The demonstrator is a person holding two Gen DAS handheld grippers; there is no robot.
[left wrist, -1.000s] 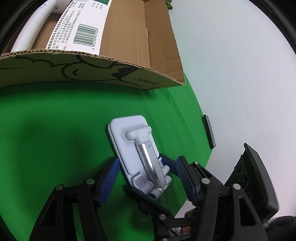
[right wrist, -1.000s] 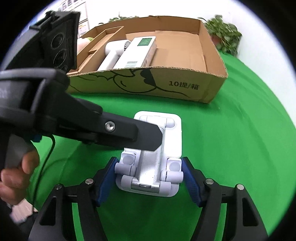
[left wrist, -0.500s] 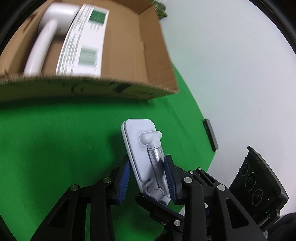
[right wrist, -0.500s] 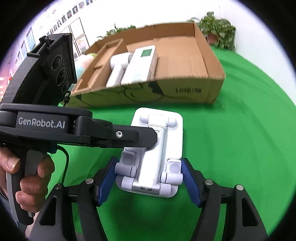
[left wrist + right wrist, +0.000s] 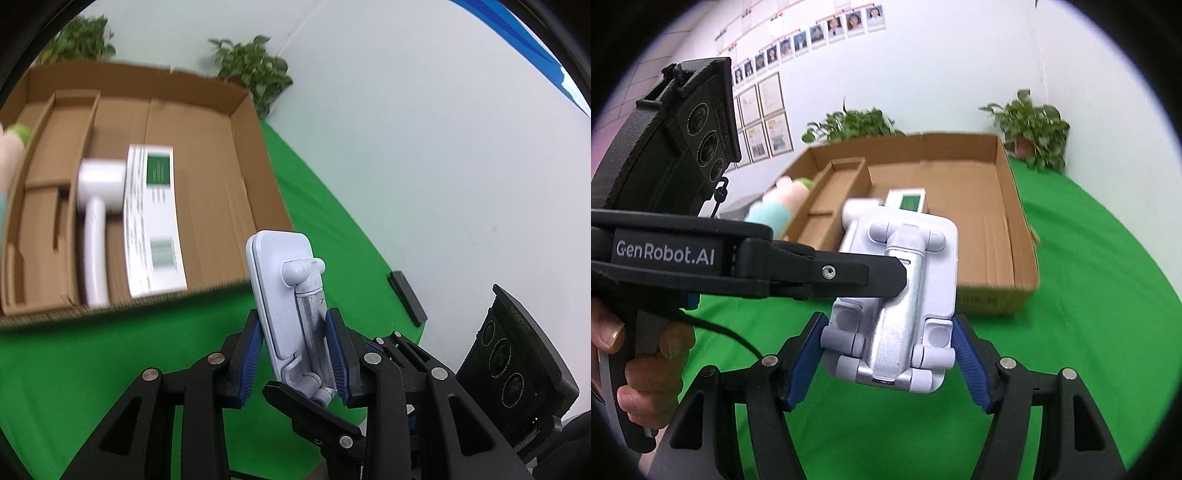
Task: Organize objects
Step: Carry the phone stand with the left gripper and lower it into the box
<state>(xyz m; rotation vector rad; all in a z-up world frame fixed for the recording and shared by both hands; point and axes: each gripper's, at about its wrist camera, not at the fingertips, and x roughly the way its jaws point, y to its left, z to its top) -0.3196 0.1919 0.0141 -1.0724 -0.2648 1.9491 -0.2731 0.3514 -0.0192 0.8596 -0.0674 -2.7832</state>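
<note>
The pale lavender-white folding phone stand with a silver metal arm is held up off the green cloth-covered table, pinched from both sides. In the left wrist view it stands nearly upright between the blue-padded fingers of the left gripper, whose jaws are pressed against its flat plate on one side and its silver arm on the other; its upper half juts out toward 12 o'clock beyond the pads. In the right wrist view the phone stand lies tilted with its hinged knuckles facing the camera, its near end sitting between the blue pads of the right gripper. Those jaws are spread about as wide as the stand's base, and I cannot tell whether the pads actually touch it. The black finger of the left gripper comes in from 9 o'clock and lies across the stand's silver arm; the person's hand grips its handle at 8 o'clock.

Behind the stand, toward 11 o'clock in the left view, sits the open brown cardboard box, holding a white box with green labels and a white handled device side by side. A pastel plush toy rests just outside the box's wall. Potted green plants stand by the white wall, and a small black slab lies at the cloth's edge at 3 o'clock.
</note>
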